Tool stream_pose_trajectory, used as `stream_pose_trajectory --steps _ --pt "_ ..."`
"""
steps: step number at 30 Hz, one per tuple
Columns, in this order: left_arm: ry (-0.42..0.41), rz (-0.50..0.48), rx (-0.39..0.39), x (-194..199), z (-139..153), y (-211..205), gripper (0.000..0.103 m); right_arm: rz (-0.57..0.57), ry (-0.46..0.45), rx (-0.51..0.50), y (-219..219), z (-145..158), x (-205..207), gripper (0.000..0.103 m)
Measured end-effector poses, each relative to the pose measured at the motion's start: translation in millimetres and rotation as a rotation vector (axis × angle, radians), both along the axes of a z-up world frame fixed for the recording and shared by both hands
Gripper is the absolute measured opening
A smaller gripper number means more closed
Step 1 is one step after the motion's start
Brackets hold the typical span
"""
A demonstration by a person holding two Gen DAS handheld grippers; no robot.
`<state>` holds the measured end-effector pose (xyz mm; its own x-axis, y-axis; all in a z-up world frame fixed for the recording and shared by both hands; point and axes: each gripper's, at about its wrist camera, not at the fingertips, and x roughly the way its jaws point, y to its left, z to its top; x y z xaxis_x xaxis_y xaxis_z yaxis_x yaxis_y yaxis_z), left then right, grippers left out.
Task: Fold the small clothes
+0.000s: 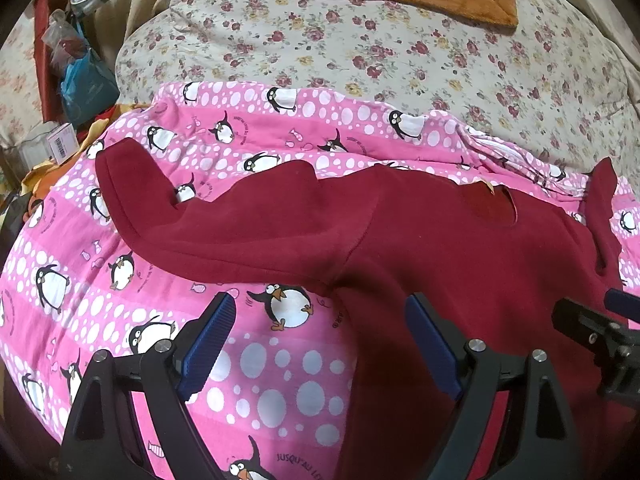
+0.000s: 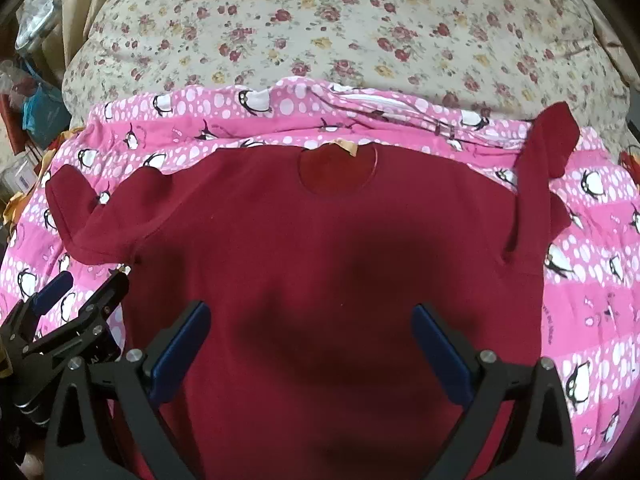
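Left wrist view: the dark red shirt (image 1: 420,240) lies flat and unfolded on the pink penguin sheet (image 1: 100,280), its left sleeve (image 1: 168,208) stretched away from the body and its neckline (image 1: 488,204) toward the floral bedding (image 1: 360,60); no fold shows, so I judge the folding has not begun; the left gripper (image 1: 320,332) hangs spread wide and empty over the shirt's left side edge below the armpit, one finger above the sheet, the other above red cloth; part of the right gripper (image 1: 592,328) shows at the shirt's right.

Right wrist view: the shirt (image 2: 320,240) lies spread face up, collar far; the right sleeve (image 2: 544,168) is rumpled and kinked beside the body; both sleeves and the body are yet to be folded; the right gripper (image 2: 312,340) is poised over the shirt's lower middle, jaws apart and holding nothing; the left gripper (image 2: 76,300) sits at the shirt's left edge.
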<state>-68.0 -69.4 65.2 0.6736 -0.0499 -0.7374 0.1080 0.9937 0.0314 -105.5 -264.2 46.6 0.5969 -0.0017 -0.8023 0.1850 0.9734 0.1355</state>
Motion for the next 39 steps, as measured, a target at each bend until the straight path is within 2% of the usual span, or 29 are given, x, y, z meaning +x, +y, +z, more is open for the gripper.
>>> stream_pose_trajectory --steps 39 --pt "0.009 0.005 -0.025 6.7 -2.6 -10.3 0.070 -0.043 0.015 -0.024 -5.5 -16.3 4.1 0.102"
